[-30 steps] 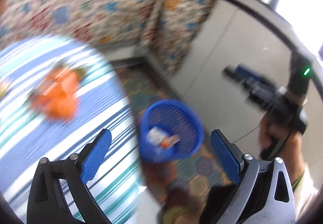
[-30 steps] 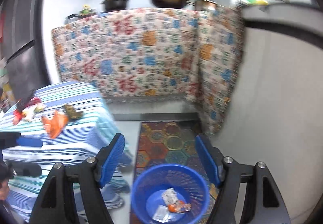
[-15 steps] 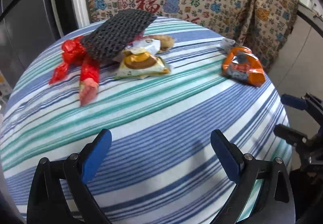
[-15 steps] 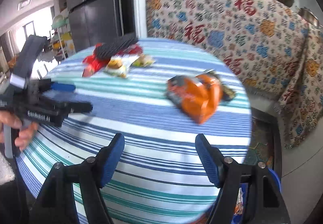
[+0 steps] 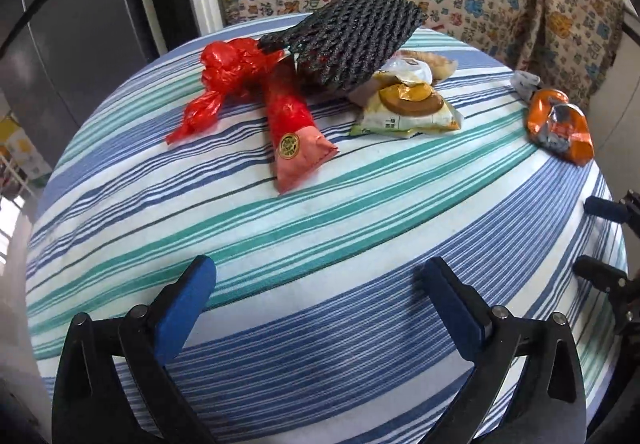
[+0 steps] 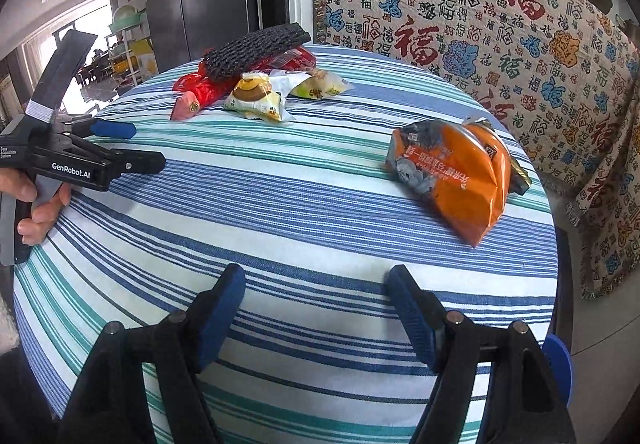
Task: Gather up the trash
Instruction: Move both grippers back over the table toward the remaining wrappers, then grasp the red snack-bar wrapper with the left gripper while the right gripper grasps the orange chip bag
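The orange wrapper [image 6: 456, 172] lies crumpled on the striped tablecloth [image 6: 300, 204], well apart from the other litter at the cloth's far side: a black foam net [image 5: 352, 36], a red plastic bag [image 5: 228, 72], a pink sachet [image 5: 296, 140] and a yellow-green packet [image 5: 408, 108]. The wrapper looks light, thin, glossy and likely slippery; its raised creased fold seems the best place to pinch. The right gripper [image 6: 316, 308] and left gripper [image 5: 316, 300] both hover over the cloth's near edge, jaws apart, holding nothing.
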`<state>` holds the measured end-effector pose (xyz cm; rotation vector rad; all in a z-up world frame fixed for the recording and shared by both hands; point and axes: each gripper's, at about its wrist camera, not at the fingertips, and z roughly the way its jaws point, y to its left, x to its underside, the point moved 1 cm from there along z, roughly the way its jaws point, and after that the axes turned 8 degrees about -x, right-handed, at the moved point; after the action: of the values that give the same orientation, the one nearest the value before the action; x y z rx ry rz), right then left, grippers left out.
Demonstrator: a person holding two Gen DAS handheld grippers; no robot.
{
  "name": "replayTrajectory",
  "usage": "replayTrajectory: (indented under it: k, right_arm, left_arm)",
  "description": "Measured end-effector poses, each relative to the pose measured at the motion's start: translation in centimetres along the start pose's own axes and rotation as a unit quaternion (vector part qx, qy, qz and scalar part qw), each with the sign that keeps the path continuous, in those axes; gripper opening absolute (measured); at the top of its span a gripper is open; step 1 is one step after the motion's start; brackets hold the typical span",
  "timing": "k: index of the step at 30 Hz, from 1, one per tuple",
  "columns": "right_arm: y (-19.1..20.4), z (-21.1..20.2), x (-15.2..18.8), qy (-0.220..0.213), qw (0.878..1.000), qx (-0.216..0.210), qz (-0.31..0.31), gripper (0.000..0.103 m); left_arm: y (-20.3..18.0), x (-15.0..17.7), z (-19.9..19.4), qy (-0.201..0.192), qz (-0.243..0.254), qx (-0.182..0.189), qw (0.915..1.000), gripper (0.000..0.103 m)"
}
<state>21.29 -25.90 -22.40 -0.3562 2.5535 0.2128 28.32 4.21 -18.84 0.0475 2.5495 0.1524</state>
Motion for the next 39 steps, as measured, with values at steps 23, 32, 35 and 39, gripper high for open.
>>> replayTrajectory:
  k: [23, 32, 35, 39]
  right_arm:
    - [-0.1, 0.2, -0.2, 0.004, 1.0, 0.001, -0.002, 0.077]
    - [-5.5, -3.9, 0.2, -0.064, 0.996, 0.017, 0.066, 0.077]
    - [-8.1, -4.5, 0.0, -0.082, 0.991, 0.037, 0.096, 0.077]
    - [-10.8, -3.0, -1.3, -0.077, 0.988, 0.03, 0.127, 0.077]
  left_arm:
    - [2.2, -5.8, 3.1, -0.017, -0.108, 0.046, 0.993, 0.07]
    - [1.8, -4.1, 1.7, -0.022, -0.071, 0.032, 0.9967, 0.031]
    - [2.8, -2.4, 0.6, -0.009, -0.072, 0.033, 0.9968, 0.03]
    - [3.9, 0.5, -1.5, -0.003, -0.065, 0.033, 0.9973, 0.03]
